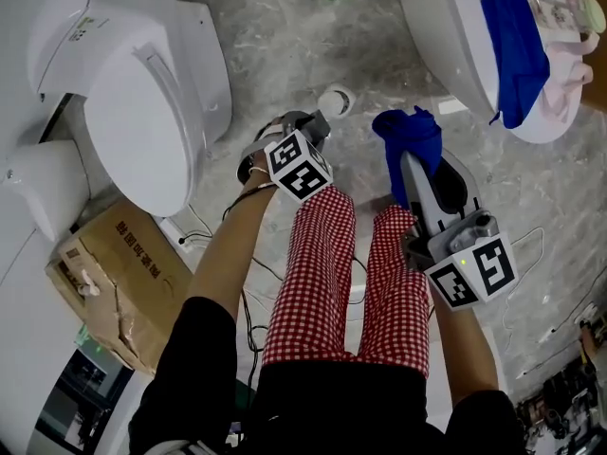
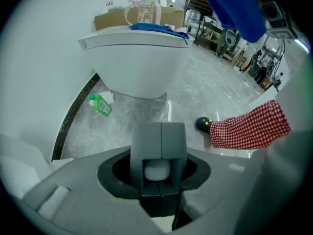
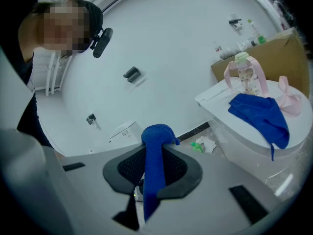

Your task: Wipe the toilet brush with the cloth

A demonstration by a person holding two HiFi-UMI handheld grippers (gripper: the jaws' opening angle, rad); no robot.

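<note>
The white plastic toilet brush (image 2: 156,170) is in your left gripper (image 2: 160,131). Its grey jaws are closed on a rounded white part of the brush, held out in front of your knees. A white round end (image 1: 334,100) just past that gripper's tips in the head view is likely the same brush. No view shows the bristles.

The crumpled blue cloth (image 3: 155,146) is pinched in your right gripper (image 1: 417,180). Its jaws are clamped on the cloth, and a bunched wad stands proud of the tips. The cloth and the brush are near each other but apart.

To wipe well, bring that wad across to the brush, not the bare jaws. Keep the left grip firm so the smooth plastic doesn't twist. Stroke along the shaft, turning the brush between passes.

Work over the grey marble floor (image 1: 285,45), clear of the white toilet (image 1: 446,36) and the second blue cloth (image 1: 517,45) draped on it.
</note>
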